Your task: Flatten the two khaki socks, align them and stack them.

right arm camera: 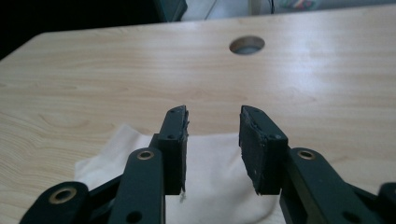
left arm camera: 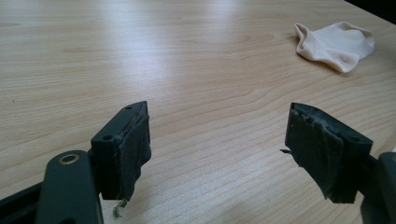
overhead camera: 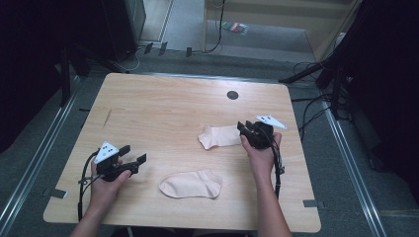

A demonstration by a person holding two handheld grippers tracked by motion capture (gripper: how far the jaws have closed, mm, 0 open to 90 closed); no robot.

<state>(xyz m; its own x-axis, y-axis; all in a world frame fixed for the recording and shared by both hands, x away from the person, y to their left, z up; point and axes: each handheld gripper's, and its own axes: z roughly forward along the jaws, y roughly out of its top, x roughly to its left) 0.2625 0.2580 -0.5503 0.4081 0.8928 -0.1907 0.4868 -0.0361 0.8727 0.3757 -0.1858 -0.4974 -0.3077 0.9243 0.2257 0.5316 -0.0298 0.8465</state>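
Two pale peach socks lie on the wooden table [overhead camera: 163,113]. One sock [overhead camera: 191,184] lies flat near the front edge. The other sock [overhead camera: 220,137] [right arm camera: 212,186] lies rumpled at mid-right, and the left gripper view shows it far off [left arm camera: 338,44]. My right gripper [overhead camera: 242,127] [right arm camera: 214,114] hovers just above this sock's right end, jaws apart with nothing between them. My left gripper [overhead camera: 136,153] [left arm camera: 219,109] rests at the front left over bare wood, jaws wide open and empty, pointing toward the socks.
A round cable hole [overhead camera: 232,95] [right arm camera: 246,45] is cut in the table's far side. Dark stands and cables surround the table on the floor. Bare wood spreads across the left and far parts of the top.
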